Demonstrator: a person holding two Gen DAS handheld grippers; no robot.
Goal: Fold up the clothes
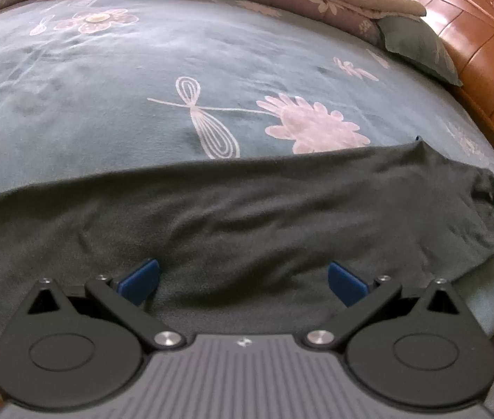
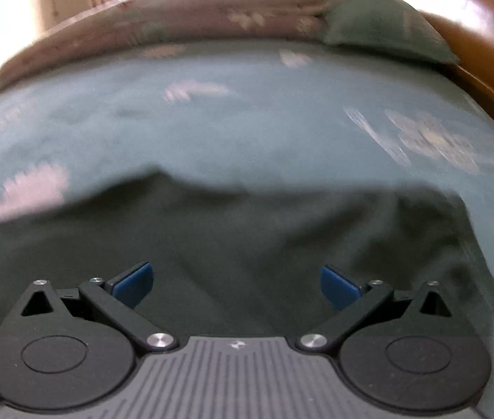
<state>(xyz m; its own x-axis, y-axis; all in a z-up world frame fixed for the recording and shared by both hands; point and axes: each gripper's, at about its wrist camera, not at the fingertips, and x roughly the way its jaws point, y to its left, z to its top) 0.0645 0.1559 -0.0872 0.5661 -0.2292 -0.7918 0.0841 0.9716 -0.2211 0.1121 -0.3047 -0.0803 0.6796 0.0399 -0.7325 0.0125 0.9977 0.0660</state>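
Left gripper (image 1: 243, 281) spread wide, holding nothing, over the dark garment (image 1: 233, 209) on the near bedspread (image 1: 107, 80); right gripper (image 2: 236, 284) likewise agape, view blurred.

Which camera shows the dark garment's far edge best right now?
Left wrist: the dark garment is sharp there, its far edge running clearly across the bedspread. Right wrist shows the same garment motion-blurred, its edge smeared.
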